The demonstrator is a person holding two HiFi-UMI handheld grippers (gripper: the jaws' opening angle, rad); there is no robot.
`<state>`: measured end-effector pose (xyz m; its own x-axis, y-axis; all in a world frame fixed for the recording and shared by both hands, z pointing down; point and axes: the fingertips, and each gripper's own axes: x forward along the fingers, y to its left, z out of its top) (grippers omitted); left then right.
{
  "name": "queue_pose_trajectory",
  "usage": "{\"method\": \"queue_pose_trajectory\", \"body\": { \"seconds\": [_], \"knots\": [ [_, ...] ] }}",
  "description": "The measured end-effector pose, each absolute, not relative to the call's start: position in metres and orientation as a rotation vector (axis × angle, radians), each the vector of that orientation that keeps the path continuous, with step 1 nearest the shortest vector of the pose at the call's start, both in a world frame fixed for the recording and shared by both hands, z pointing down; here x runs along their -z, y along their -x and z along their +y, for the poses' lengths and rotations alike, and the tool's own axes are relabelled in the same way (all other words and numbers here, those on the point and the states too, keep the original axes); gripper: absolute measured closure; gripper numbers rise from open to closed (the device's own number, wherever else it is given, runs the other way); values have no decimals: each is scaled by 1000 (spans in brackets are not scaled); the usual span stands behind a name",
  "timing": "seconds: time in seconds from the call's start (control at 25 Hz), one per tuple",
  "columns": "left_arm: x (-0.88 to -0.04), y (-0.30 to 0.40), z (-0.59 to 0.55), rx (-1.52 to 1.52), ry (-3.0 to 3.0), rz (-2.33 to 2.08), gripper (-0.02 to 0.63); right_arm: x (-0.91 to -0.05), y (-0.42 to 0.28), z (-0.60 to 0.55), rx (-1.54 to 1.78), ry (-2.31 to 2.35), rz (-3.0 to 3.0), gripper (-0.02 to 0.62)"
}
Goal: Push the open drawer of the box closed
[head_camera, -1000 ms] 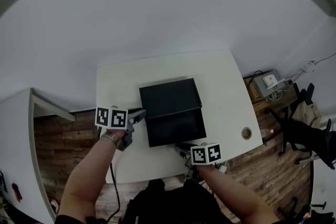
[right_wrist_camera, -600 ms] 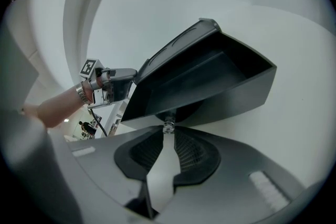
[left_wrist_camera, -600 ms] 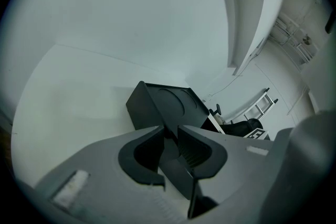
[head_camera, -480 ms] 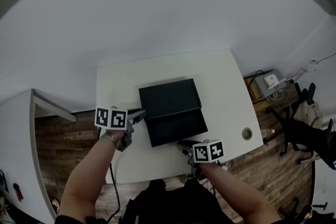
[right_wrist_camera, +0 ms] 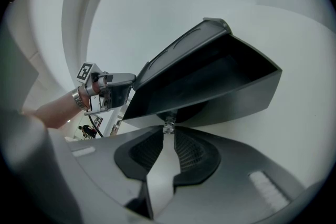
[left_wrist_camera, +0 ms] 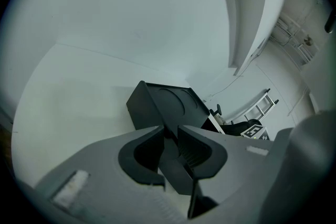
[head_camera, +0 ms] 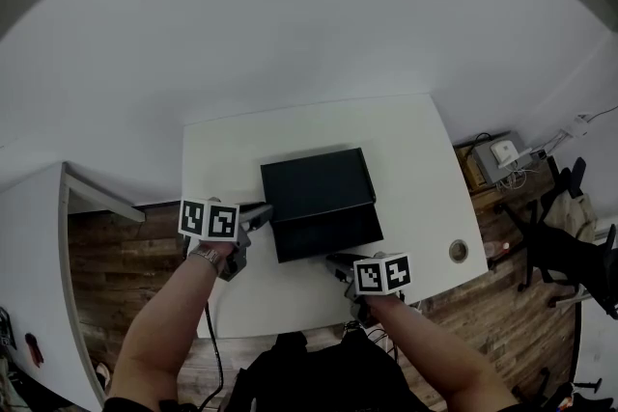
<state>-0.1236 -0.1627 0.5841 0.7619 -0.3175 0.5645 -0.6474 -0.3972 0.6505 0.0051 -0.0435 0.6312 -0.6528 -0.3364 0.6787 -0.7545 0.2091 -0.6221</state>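
I take the black box (head_camera: pixel 317 177) as my reference; it sits mid-counter (head_camera: pixel 406 140). Its drawer (head_camera: pixel 328 232) sticks out of the near face toward me, about half open by my reckoning, so the task is not finished.

My left gripper (head_camera: pixel 259 215) is at the box's near-left corner. In the left gripper view its jaws stand narrow, clamped on a black edge of the box there. I judge that this grip is there to brace the box, so a push on the drawer slides the drawer and not the whole box across the counter.

My right gripper (head_camera: pixel 338 263) is at the drawer's front, on the side away from the box. In the right gripper view its jaws are almost together, the tips pinching the small metal knob (right_wrist_camera: pixel 168 126) under the drawer's front panel. Holding the knob should keep the push centred and straight along the drawer's travel.

Next I would drive the right gripper toward the box while the left holds firm.
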Motion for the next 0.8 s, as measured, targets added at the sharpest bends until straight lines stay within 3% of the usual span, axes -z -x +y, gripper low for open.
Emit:
{"method": "queue_pose_trajectory", "body": {
  "seconds": [0.8],
  "knots": [
    [-584, 123, -162, -424, -2001, -727, 517, -632, 1, -87, -1422, -1034, -2093, 528]
  ]
}}
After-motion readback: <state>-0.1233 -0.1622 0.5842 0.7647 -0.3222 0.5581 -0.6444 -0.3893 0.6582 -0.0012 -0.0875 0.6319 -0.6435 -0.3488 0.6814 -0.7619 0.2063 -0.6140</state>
